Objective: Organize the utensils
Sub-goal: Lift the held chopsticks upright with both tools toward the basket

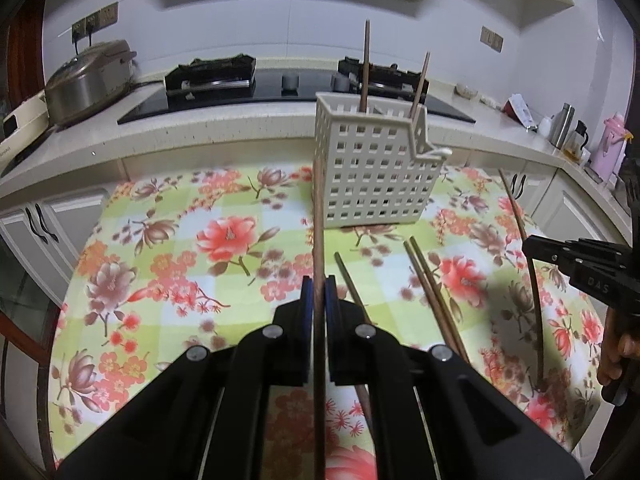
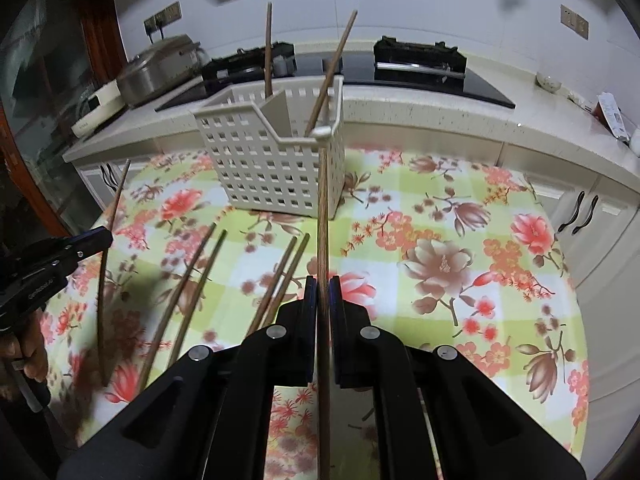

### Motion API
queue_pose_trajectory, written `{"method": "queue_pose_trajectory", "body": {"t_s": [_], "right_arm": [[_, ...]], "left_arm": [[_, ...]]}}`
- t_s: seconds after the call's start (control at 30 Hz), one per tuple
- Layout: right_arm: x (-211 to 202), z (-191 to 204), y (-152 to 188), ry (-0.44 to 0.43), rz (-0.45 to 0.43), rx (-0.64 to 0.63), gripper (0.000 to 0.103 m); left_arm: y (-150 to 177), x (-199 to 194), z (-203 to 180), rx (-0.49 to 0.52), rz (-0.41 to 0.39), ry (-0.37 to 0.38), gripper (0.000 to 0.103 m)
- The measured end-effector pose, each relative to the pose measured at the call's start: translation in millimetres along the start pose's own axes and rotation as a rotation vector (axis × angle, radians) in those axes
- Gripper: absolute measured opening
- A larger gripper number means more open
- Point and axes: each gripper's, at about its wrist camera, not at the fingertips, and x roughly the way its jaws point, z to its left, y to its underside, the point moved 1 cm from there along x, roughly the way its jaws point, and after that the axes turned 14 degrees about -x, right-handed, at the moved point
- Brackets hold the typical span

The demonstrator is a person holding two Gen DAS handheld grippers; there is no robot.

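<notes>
Left wrist view: a chopstick is being pinched between the closed jaws of the left gripper, with its far end reaching up beside the basket.
Right wrist view: same deal, a second chopstick is being clamped by the right gripper, pointing at the basket's near corner.
Step in hand: looks like two sticks are being carried toward the basket at once, one per gripper; neither is being lowered in yet.
In the basket: two chopsticks are already being held upright-ish inside, one in the left compartment, one leaning in the right.
Left on the table: a loose pair is lying just left of the right gripper, another pair further left, all pointing roughly at the basket.
Next move: probably each held stick is being lined up to be tipped over the rim and dropped, so the tip needs lifting above the rim first; pretty fiddly with the perforated wall so close.
Risk: the basket is likely light, so it could be getting nudged if a tip catches a hole.
Surface: a round table is being covered by a floral tablecloth, green checks with pink flowers.
Room: a kitchen, with a counter, a stove and a rice cooker behind, and cabinets below.
</notes>
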Motion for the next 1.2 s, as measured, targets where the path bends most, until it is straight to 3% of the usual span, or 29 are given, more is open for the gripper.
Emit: {"method": "queue_pose_trajectory", "body": {"t_s": [0.3,0.73,0.93,1.2], "right_arm": [[-33.1,-1.8,-4.4,0.007,-0.063,0.0,0.007],[-42.6,-4.1,-14.1,0.007,-0.089,0.007,0.007],[-51.0,-13.1,-46.9,0.013,-0.127,-0.009,0.006],[-67.4,-35.3,-121.0,0.026,-0.217,-0.019,0.007]], "left_arm": [[-8.1,-24.8,-3.4,-0.011,-0.041,0.035,0.006],[-27.3,-36.9,-8.2,-0.031,-0.07,0.082,0.006],[-63.5,-43.6,-18.4,-0.034,-0.111,0.124,0.006],[-136.5,-58.6,-50.1,0.006,-0.222,0.169,0.006]]}}
